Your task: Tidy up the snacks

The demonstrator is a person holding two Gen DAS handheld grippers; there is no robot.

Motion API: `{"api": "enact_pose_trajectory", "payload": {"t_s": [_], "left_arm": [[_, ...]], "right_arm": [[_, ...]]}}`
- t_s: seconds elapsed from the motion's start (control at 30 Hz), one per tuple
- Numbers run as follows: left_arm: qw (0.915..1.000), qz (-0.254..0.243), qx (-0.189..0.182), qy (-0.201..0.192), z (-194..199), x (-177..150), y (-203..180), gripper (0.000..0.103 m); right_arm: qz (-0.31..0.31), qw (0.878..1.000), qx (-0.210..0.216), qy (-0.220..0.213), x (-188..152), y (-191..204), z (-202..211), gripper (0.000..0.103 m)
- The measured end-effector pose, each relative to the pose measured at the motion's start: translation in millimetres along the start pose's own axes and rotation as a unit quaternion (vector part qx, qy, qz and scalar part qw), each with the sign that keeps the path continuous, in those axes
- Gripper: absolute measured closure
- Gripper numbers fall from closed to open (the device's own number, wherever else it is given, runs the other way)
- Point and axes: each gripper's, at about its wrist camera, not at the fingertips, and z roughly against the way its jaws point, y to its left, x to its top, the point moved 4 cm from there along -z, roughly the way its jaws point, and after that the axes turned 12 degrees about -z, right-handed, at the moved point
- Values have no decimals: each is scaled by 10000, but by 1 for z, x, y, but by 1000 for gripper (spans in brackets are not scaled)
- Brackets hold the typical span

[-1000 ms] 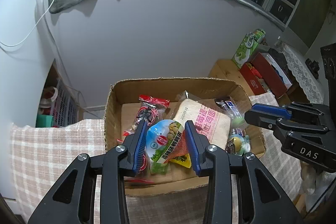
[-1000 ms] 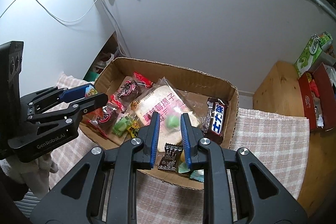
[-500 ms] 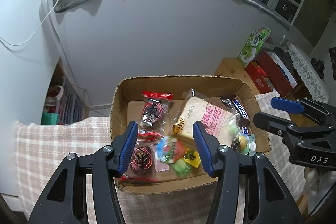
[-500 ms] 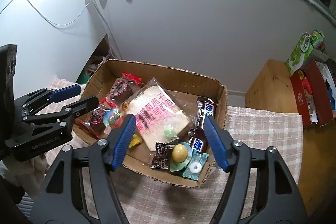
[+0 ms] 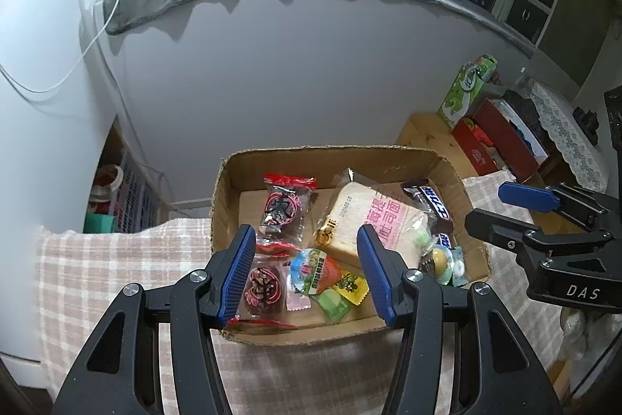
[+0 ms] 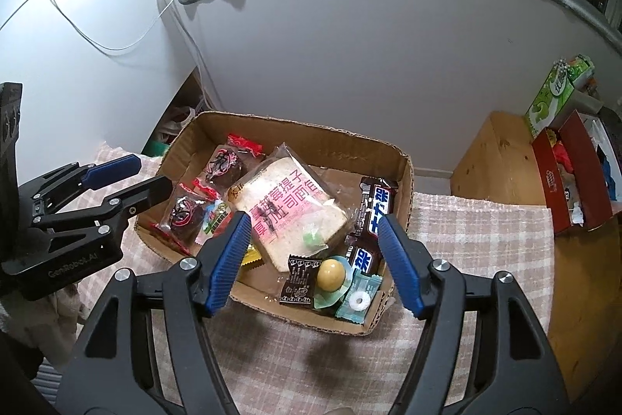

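Note:
An open cardboard box (image 5: 330,154) (image 6: 311,131) on the checked cloth holds a sliced-bread pack (image 5: 373,220) (image 6: 287,205), a dark chocolate bar (image 5: 431,201) (image 6: 375,205), two red-wrapped dark cakes (image 5: 283,209), a blue-green packet (image 5: 311,269) and small candies (image 6: 330,275). My left gripper (image 5: 306,234) hovers open above the box's near edge, nothing between its fingers. Over the near right corner, my right gripper (image 6: 314,220) stands open and wide, also holding nothing. Each gripper appears in the other's view, the right one (image 5: 521,205) and the left one (image 6: 128,177).
The box sits on a pink checked cloth (image 5: 116,259). A wooden side table (image 6: 501,162) to the right carries a red box (image 6: 575,174) and a green carton (image 5: 466,88). A grey wall stands right behind the box; a plastic basket (image 5: 132,197) lies lower left.
Both grippers went from shut to open. The blue-green packet left the left fingers and lies in the box's front. A small green candy from the right fingers rests on the bread pack.

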Motion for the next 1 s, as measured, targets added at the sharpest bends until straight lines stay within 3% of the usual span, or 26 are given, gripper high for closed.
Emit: {"api": "enact_pose_trajectory", "payload": {"t_s": [0.73,0.87,1.0], "left_arm": [[9992,75,93,-385,81,-25,-11,50],[9988,92,150,-448,99,-33,-12,42],[9984,177,194,-510,115,-41,-12,42]], "right_arm": [[-158,9994,-118,-267,-42,9,66,32],[-271,9989,-165,-344,-52,14,83,21],[-293,9978,-363,-477,-62,20,100,20]]}}
